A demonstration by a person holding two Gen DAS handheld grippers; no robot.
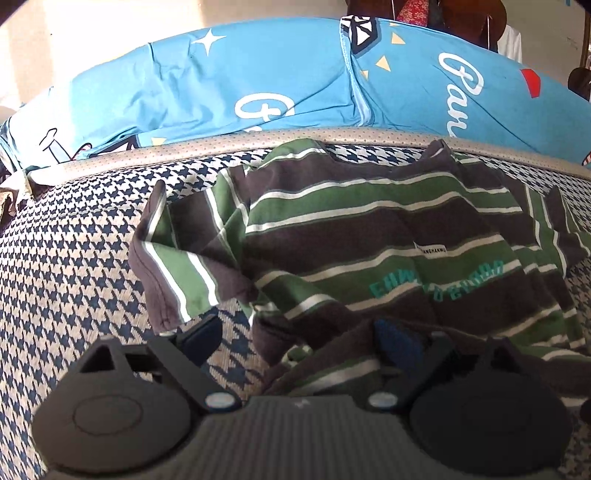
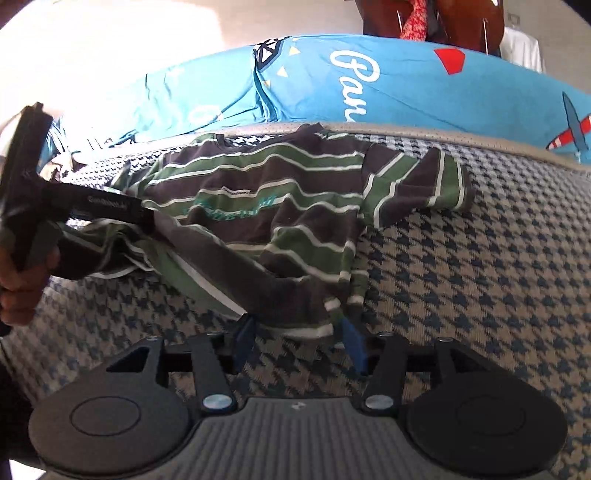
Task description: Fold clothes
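Note:
A T-shirt (image 1: 369,229) with green, brown and white stripes lies spread but rumpled on a houndstooth mat (image 1: 92,258), collar towards the far edge. My left gripper (image 1: 299,339) stands wide open at the near hem. Its left finger is over bare mat, and hem fabric is bunched against its right finger (image 1: 397,343). In the right wrist view the T-shirt (image 2: 277,192) fills the middle. My right gripper (image 2: 299,343) is open, and a hem corner hangs between its blue pads without being pinched. The left gripper (image 2: 147,221) reaches in from the left, with the hem raised at its tip.
Blue bedding (image 1: 221,85) with white script and stars is piled behind the mat's grey edging (image 1: 221,142). A hand (image 2: 22,288) holds the left gripper at the picture's left edge. Hanging clothes (image 2: 417,18) show at the top. Bare mat (image 2: 480,277) lies right of the shirt.

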